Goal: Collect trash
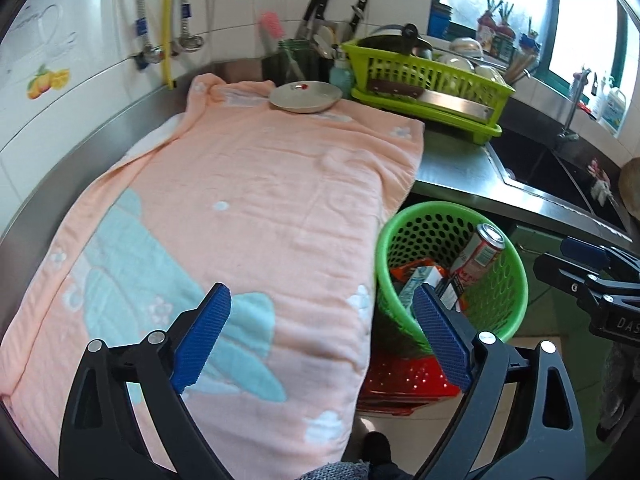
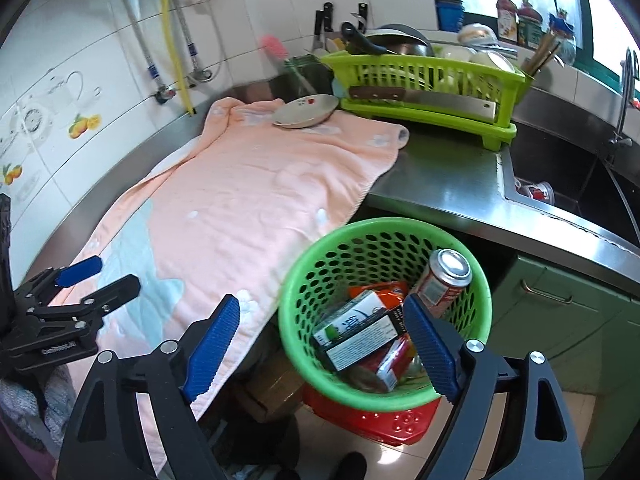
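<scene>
Both grippers hang wide open with nothing between their blue pads: the left gripper (image 1: 322,334) sits over the near edge of the peach towel (image 1: 248,200), and the right gripper (image 2: 322,346) hovers just above the green basket (image 2: 308,280), its right pad over the rim. The trash is already in that basket: a red can (image 2: 442,280) leaning against the far wall, a green-and-white carton (image 2: 352,316), a dark box (image 2: 364,344) and red wrappers beneath, though what lies at the bottom is hard to make out. As I read it, the collecting is all but finished, since the towel looks bare of litter apart from a shallow plate (image 1: 306,96) at its far end. The sensible thing now is a slow scan of the counter before calling it done, keeping the open jaws clear of the basket rim, because the basket stands on a red plastic stool (image 2: 384,420) on the floor and could tip if nudged. The towel covers a stainless steel counter (image 2: 440,184) that runs to a sink (image 2: 568,184) on the right. A lime dish rack (image 1: 424,76) full of bowls, with a cleaver along its front, stands behind, beside a knife holder. White tiles with fruit decals line the wall, and potted plants sit on the window sill.
</scene>
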### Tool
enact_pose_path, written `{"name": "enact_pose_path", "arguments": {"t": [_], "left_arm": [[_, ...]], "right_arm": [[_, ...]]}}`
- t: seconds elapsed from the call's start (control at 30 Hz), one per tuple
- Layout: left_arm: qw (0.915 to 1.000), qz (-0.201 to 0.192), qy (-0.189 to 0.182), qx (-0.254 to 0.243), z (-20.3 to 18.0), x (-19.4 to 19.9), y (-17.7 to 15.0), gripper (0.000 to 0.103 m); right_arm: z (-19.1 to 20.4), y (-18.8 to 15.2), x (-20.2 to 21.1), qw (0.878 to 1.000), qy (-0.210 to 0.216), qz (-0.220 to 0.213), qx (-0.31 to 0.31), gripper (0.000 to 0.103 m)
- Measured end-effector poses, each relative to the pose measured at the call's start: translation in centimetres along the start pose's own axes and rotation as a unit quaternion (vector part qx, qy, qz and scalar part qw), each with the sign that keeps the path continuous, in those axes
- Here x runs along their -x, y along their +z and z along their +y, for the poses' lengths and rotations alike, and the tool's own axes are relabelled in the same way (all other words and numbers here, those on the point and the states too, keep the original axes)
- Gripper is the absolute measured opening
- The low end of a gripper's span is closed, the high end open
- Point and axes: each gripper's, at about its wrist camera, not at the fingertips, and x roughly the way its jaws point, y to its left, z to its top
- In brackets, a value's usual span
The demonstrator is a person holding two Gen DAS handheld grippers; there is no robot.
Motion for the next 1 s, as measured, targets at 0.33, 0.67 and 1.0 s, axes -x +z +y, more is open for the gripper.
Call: {"name": "enact_pose_path", "arguments": {"t": [0.33, 0.67, 1.0], "left_arm": [[0.9989, 0.004, 0.032, 0.034, 4.9, 3.7, -3.0, 0.092], [0.9973, -0.008, 0.058, 0.044, 7.4, 6.4, -4.7, 0.092], [0.9976, -0.021, 0.057, 0.033, 7.3, 7.7, -5.2, 0.092]], "right_arm": [[4.0, -1.7, 1.5, 1.0, 0.0, -0.003, 0.008, 0.085], [6.9, -3.2, 2.9, 1.0, -0.003, -0.012, 0.016, 0.086], [8.2, -3.9, 4.5, 0.999, -0.023, -0.028, 0.025, 0.088]]}}
